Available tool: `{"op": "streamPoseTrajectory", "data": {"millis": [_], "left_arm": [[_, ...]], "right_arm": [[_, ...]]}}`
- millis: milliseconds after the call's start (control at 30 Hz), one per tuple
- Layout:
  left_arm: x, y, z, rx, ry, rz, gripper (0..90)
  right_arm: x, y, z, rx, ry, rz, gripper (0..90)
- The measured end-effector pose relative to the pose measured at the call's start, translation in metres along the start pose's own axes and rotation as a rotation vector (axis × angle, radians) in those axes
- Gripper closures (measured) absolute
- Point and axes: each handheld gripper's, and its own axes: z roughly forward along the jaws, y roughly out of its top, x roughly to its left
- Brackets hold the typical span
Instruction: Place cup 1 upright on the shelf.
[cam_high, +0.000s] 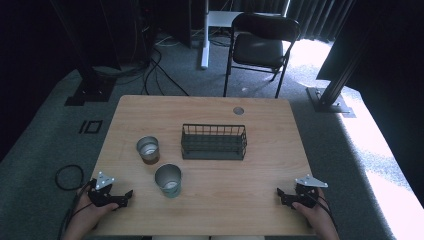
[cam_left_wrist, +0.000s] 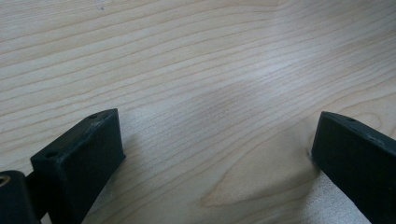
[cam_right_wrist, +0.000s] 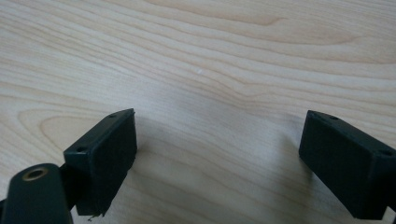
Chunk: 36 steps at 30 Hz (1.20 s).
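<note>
Nearest, at the front left corner of the worktop: left gripper, held in a hand, resting low on the wood, jaws spread wide with nothing between them; in the left gripper view the two black jaws stand well apart over bare wood grain. A grey three-cornered plate sits on its top.

At the front right corner: right gripper, held in the other hand, likewise low on the surface, jaws wide apart and holding nothing; the right gripper view shows bare wood between them. Both grippers point inward toward the middle of the worktop.

Next, left of centre and nearer the front edge than the back: nearer metal cup, upright, open mouth up, closest to the left gripper but clear of it.

Just behind it and slightly toward the left edge: farther metal cup, upright, standing near the first; whether the two touch cannot be told.

At the middle of the worktop: dark wire basket, rectangular, its long side parallel to the front edge, just beside the farther cup.

Near the back edge, right of centre: round cable hole.

Beyond the back edge, on the carpet: black folding chair.
</note>
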Motion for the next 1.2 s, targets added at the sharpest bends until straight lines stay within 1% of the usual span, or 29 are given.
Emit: {"op": "streamPoseTrajectory", "data": {"millis": [200,300,333,400,433,500,533,567,600,667,733,800,1033,1200], "left_arm": [[0.0,0.0,0.0,0.0,0.0,0.0,2.8],[0.0,0.0,0.0,0.0,0.0,0.0,2.7],[0.0,0.0,0.0,0.0,0.0,0.0,2.7],[0.0,0.0,0.0,0.001,0.0,0.001,2.7],[0.0,0.0,0.0,0.001,0.0,0.001,2.7],[0.0,0.0,0.0,0.001,0.0,0.001,2.6],[0.0,0.0,0.0,0.001,0.0,0.001,2.6],[0.0,0.0,0.0,0.001,0.0,0.001,2.6],[0.0,0.0,0.0,0.001,0.0,0.001,2.6],[0.0,0.0,0.0,0.001,0.0,0.001,2.6],[0.0,0.0,0.0,0.001,0.0,0.001,2.6],[0.0,0.0,0.0,0.001,0.0,0.001,2.6],[0.0,0.0,0.0,0.001,0.0,0.001,2.6],[0.0,0.0,0.0,0.001,0.0,0.001,2.6]], "right_arm": [[0.001,0.002,0.002,-0.002,0.008,-0.002,11.1],[0.002,0.003,0.002,-0.016,0.031,-0.004,11.1],[0.004,0.004,0.002,-0.015,0.038,-0.02,11.1],[0.005,0.004,0.003,-0.017,0.04,-0.019,11.1],[0.006,0.005,0.003,-0.016,0.046,-0.026,13.3],[0.007,0.006,0.003,-0.012,0.049,-0.034,13.1],[0.009,0.008,0.004,-0.015,0.06,-0.04,12.7],[0.009,0.008,0.004,-0.015,0.06,-0.04,12.7],[0.01,0.009,0.004,-0.016,0.058,-0.05,12.7],[0.012,0.011,0.004,-0.019,0.074,-0.059,12.4],[0.015,0.013,0.005,-0.021,0.082,-0.075,12.4],[0.017,0.015,0.005,-0.027,0.093,-0.078,12.3],[0.026,0.021,0.005,-0.038,0.131,-0.118,12.2],[0.032,0.026,0.006,-0.039,0.14,-0.137,12.3]]}}
